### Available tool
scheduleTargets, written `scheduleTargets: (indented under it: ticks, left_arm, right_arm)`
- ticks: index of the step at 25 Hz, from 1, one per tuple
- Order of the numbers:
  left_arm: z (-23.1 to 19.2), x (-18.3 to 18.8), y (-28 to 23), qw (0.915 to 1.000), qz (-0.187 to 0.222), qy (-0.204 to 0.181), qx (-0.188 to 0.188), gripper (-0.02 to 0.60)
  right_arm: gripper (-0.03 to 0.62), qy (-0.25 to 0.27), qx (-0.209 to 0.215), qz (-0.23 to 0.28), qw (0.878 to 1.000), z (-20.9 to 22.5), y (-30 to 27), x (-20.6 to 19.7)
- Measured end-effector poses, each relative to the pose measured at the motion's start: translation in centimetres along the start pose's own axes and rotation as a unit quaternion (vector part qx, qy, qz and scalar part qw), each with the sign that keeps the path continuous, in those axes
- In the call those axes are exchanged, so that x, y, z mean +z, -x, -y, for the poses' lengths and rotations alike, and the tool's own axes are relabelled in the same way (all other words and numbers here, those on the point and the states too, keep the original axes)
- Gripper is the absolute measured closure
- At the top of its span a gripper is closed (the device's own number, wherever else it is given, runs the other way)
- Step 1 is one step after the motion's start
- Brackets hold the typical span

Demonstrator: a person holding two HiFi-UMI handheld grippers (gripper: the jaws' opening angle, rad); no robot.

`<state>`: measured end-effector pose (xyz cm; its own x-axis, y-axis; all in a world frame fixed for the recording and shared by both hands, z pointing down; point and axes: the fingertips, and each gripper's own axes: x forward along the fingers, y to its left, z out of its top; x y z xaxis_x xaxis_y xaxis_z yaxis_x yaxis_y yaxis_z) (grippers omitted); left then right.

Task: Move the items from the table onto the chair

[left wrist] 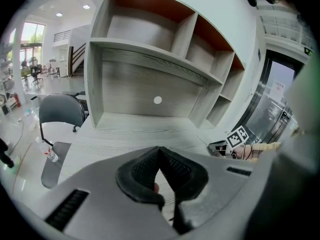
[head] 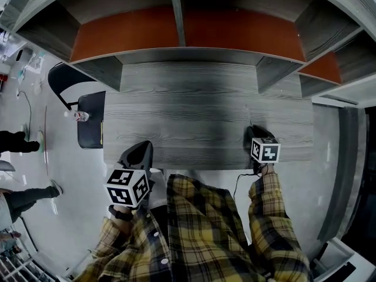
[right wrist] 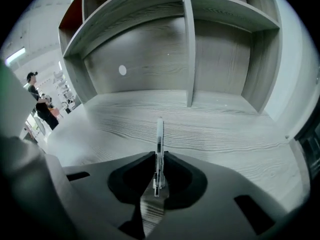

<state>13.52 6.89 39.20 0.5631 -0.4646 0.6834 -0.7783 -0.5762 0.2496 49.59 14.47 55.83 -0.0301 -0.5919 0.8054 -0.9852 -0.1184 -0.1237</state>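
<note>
White pen (right wrist: pixel 159 134) in down-tilted right gripper (right wrist: pixel 159 154)

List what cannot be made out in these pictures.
- Head view: the thin white pen is hidden under the right gripper.
- Head view: the small clear bottle on the black chair is too small to read its label.
- Right gripper view: the chair lies outside the frame.

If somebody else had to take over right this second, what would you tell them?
Left gripper: shut, empty, at the table's front edge.
Right gripper: shut on a thin white pen, low over the table.
Chair: left of the table, with a small bottle on its seat.
Done: bottle on the chair, pen gripped.
Left: carry the pen to the chair and release it.
</note>
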Motion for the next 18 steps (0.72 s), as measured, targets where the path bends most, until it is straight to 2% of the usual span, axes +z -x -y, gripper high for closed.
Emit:
scheduleTargets:
  ticks: [3,9,14,18]
  left_arm:
    - [-0.5,-0.2,0.7,0.9999,0.010,0.009,0.008,0.577]
    - [-3.3,-1.8,3.1,0.9986,0.024,0.038,0.028,0.577]
    - [-6.8,-3.6,4.9,0.9955,0.038,0.076,0.042,0.577]
    - [-11.7,-5.2,7.5,0.9923,0.048,0.101,0.052,0.577]
  right_arm:
    - [0.530,-0.023,0.007,0.008,1.000,-0.3,0.3,0.3]
    - [0.530,-0.009,0.031,0.031,0.999,-4.7,1.3,2.4]
    - [0.530,0.006,0.072,0.046,0.996,-11.4,1.6,4.8]
    - [0.530,0.043,0.105,0.047,0.992,-20.0,1.3,6.1]
